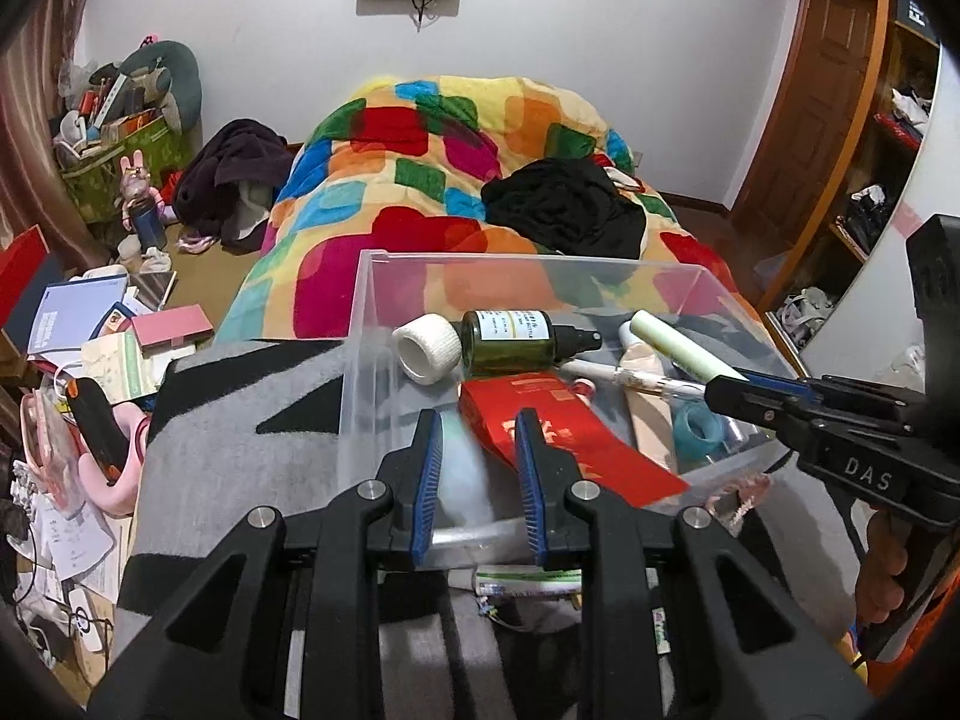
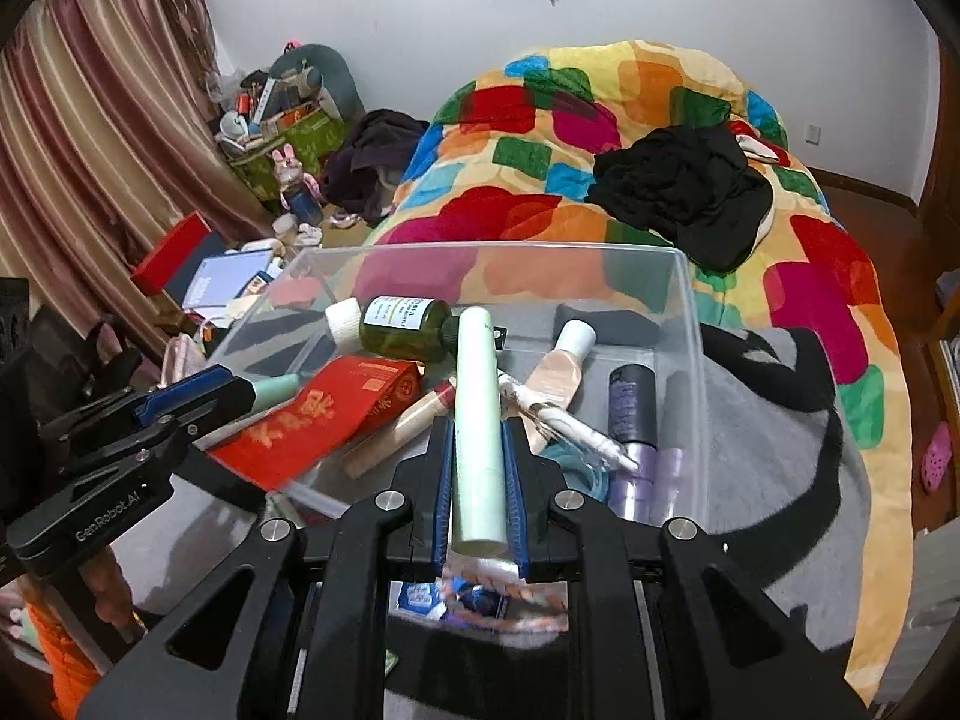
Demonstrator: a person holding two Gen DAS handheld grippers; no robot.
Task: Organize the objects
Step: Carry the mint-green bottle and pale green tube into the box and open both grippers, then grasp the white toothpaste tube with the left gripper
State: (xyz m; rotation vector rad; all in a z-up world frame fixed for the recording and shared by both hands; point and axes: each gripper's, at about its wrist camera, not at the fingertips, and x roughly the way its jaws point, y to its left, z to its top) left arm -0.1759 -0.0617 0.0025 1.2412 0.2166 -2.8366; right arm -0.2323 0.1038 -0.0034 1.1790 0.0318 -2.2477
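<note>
Right gripper (image 2: 480, 480): closed on a pale green tube (image 2: 477, 420), clamped at its lower half between the blue pads (image 2: 515, 480). The tube points forward and up over the near edge of a clear plastic bin (image 2: 690, 324), its far end above the contents.

Left gripper (image 1: 480, 480): jaws apart at a moderate width, nothing between them. It hovers at the near left wall of the bin, just beside a red packet (image 1: 558, 438) that overhangs that wall.

Bin contents: green bottle (image 2: 408, 330) on its side, white tape roll (image 1: 429, 348), peach tube (image 2: 558, 372), dark-capped bottle (image 2: 630, 402), white pen-like item (image 2: 576, 426). The bin rests on a grey and black blanket (image 2: 780, 420) at the foot of the bed.

Handling judgement: the tube looks light, smooth and somewhat squeezable; a mid-body hold with modest pressure suits it, as a hard clamp could deform it or make it slide out. Laid lengthwise in the bin, it should settle without rolling.
</note>
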